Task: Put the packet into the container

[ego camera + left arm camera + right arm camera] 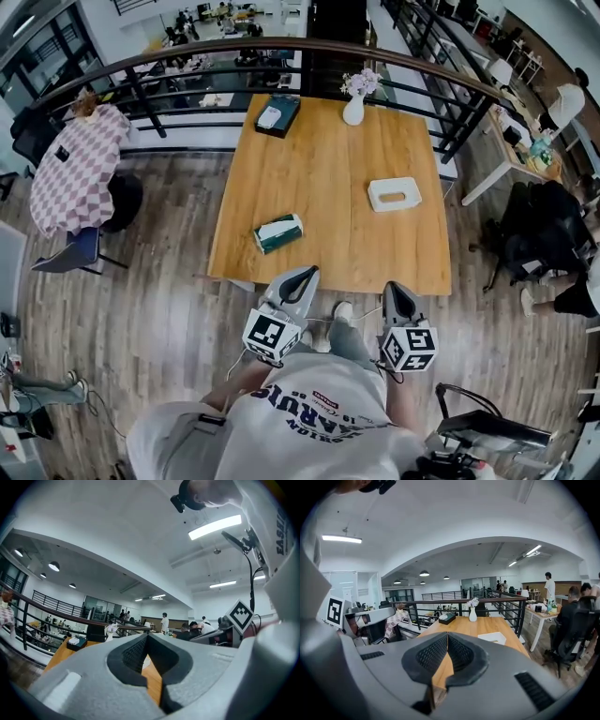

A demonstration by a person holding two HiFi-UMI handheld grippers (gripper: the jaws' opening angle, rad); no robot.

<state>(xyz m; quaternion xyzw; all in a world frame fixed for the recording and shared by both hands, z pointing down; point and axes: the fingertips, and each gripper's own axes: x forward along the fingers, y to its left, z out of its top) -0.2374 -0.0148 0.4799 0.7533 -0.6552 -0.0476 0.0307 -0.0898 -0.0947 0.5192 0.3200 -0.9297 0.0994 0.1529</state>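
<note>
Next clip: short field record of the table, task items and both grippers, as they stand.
table: wooden
packet: green and white, front left part of table
container: white, right half, apart from packet
far edge: vase, dark box
left gripper: shut, empty, by table's front edge
right gripper: shut, empty, by table's front edge
progress: packet untouched

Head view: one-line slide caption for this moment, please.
Grey left gripper and right gripper shut and empty, short of the wooden table; green-and-white packet lies apart from the white rectangular container.
</note>
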